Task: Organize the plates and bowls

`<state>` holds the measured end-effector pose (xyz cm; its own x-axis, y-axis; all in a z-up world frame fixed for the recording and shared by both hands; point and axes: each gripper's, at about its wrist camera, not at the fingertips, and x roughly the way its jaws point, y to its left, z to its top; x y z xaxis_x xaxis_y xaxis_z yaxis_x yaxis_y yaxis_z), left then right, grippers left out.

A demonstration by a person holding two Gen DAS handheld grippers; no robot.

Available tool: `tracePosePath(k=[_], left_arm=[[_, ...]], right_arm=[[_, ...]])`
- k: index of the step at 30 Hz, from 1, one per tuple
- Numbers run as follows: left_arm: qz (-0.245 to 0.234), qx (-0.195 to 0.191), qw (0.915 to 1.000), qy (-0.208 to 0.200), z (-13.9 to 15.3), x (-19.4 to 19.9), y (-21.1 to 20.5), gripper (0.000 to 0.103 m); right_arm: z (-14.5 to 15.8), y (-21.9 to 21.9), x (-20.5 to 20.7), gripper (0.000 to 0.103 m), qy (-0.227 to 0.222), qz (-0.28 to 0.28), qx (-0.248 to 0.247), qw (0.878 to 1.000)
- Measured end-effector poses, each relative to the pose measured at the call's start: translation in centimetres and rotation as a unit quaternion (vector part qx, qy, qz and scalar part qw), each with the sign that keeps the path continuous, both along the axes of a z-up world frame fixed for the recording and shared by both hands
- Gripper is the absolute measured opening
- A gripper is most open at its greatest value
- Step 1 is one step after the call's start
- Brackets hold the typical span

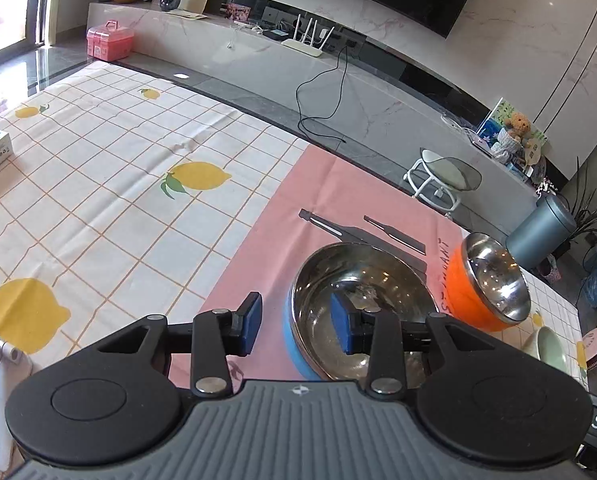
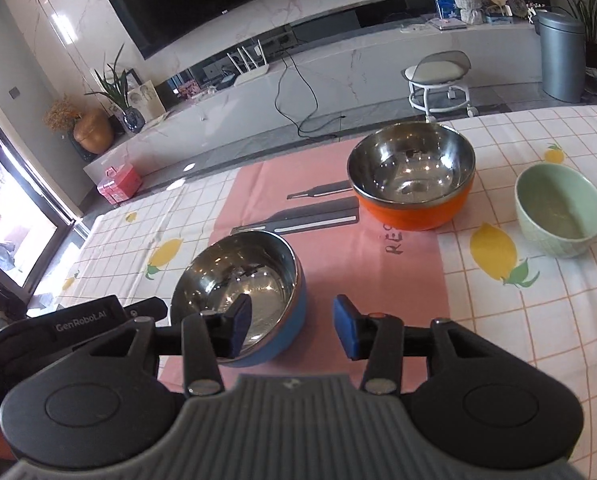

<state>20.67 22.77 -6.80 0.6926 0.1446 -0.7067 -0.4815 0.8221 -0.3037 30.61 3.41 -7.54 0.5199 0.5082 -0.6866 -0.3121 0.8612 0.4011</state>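
1. The blue bowl (image 2: pixel 240 292) stands upright on the pink placemat (image 2: pixel 338 256), its steel inside bare.
2. The left gripper (image 1: pixel 296 326) is spread wide and straddles the blue bowl (image 1: pixel 338 328): its right finger sits inside over the steel lining, its left finger outside the wall above the placemat (image 1: pixel 282 208). I cannot tell whether either pad touches the rim.
3. The right gripper (image 2: pixel 292 330) is also spread and holds nothing, its left finger in front of the blue bowl's near rim.
4. The orange bowl (image 2: pixel 412 178) stands on the placemat's far right corner, well apart from the blue bowl.
5. The green bowl (image 2: pixel 558 210) sits off the placemat to its right, on the lemon tablecloth (image 2: pixel 538 320).
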Motion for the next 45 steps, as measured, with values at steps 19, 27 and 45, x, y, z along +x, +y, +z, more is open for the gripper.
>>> tracePosePath(k=[19,27,45], left_arm=[[-0.028,0.007,0.9974,0.066,-3.0,3.4,-0.2,0.016],[-0.036,0.008,0.9971,0.066,-2.7,3.4,-0.6,0.009],[-0.094,-0.006,0.9936,0.061,-0.1,0.2,-7.4,0.01]], right_arm=[[-4.2,3.4,4.8,0.03,0.078,-0.003,-0.018,0.997],[-4.4,3.0,4.7,0.014,0.081,-0.001,-0.009,0.997],[-1.1,-4.7,0.8,0.013,0.059,-0.048,0.019,0.997]])
